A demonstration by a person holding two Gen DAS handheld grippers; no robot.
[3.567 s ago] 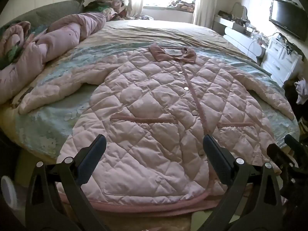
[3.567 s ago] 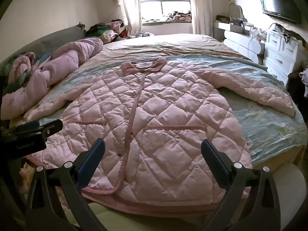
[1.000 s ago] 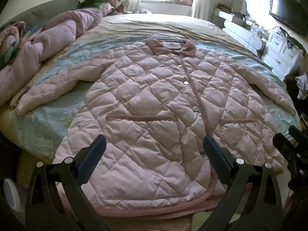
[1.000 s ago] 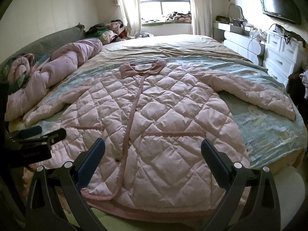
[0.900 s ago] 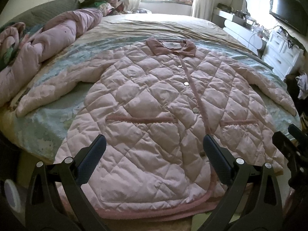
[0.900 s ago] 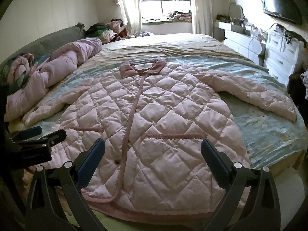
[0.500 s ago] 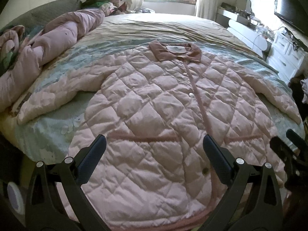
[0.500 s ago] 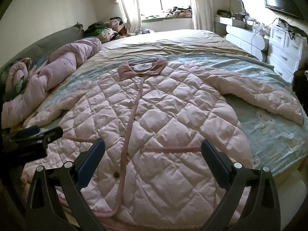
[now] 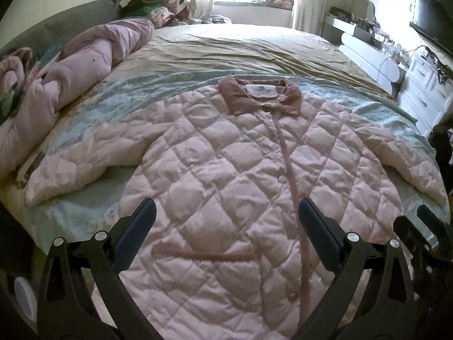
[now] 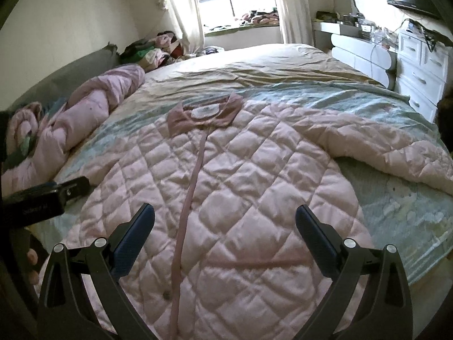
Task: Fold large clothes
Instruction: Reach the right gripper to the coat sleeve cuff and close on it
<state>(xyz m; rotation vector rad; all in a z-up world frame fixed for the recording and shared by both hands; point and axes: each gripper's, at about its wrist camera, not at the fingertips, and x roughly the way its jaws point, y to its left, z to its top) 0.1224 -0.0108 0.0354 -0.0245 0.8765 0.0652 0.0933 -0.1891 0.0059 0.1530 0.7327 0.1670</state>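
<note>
A large pink quilted coat [image 9: 226, 170] lies flat and buttoned on the bed, dark pink collar [image 9: 259, 99] at the far end, both sleeves spread out to the sides. It also shows in the right wrist view [image 10: 240, 184]. My left gripper [image 9: 226, 226] is open and empty above the coat's lower left half. My right gripper [image 10: 225, 226] is open and empty above the lower right half. The left sleeve [image 9: 85, 167] and the right sleeve [image 10: 382, 147] rest on the sheet. The coat's hem is hidden below both views.
The bed [image 9: 240, 48] has a pale green and beige sheet. A rolled pink duvet [image 9: 70, 85] lies along the left edge. A clothes pile [image 10: 153, 51] sits near the window. White drawers [image 10: 419, 65] stand at the right. The other gripper shows at each view's edge.
Both grippers have moved forward over the coat toward the collar, and the hem has dropped out of view. Both stay open and empty.
</note>
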